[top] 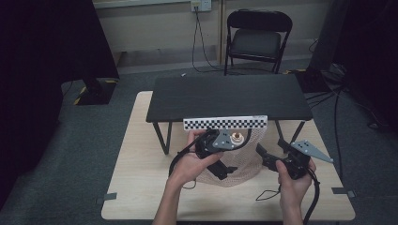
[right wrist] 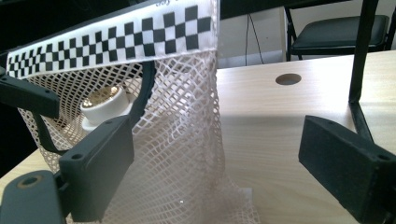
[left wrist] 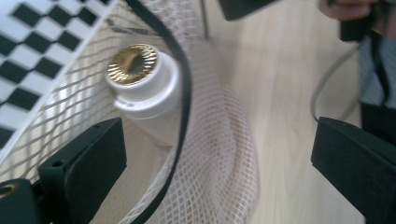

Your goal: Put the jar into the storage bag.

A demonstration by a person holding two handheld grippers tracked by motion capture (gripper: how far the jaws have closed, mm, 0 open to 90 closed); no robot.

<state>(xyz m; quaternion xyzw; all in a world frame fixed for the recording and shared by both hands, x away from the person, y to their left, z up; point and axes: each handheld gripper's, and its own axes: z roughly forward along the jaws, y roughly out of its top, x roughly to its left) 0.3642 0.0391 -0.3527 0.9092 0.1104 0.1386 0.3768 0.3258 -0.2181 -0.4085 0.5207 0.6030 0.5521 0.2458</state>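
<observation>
The white bottle (left wrist: 149, 95) with the ribbed gold cap (left wrist: 132, 64) stood inside the mesh bag (right wrist: 187, 154), near the bag's checkered band (top: 225, 123) and just in front of the small black table (top: 228, 97). It looked rigid and smooth, probably hard plastic or ceramic, so it would likely be slippery on its rounded shoulder and light enough to tip if nudged. The straighter body below the shoulder seemed the safer place to pinch it, though most of that body was hidden by netting. The bag itself was soft, open-weave and limp; it slumped onto the wooden tabletop (top: 141, 187) and would sag or fold wherever it was not held up. Its stiffer checkered band and the dark cord (left wrist: 180, 107) running along the opening looked like the surest holds, since the netting alone could stretch or snag on a jaw.

The left gripper (left wrist: 217, 158) hung at the mouth of the bag, jaws wide apart, one on the bottle's side of the netting and one outside. The right gripper (right wrist: 212, 163) waited just beside the bag, also spread and gripping nothing.
</observation>
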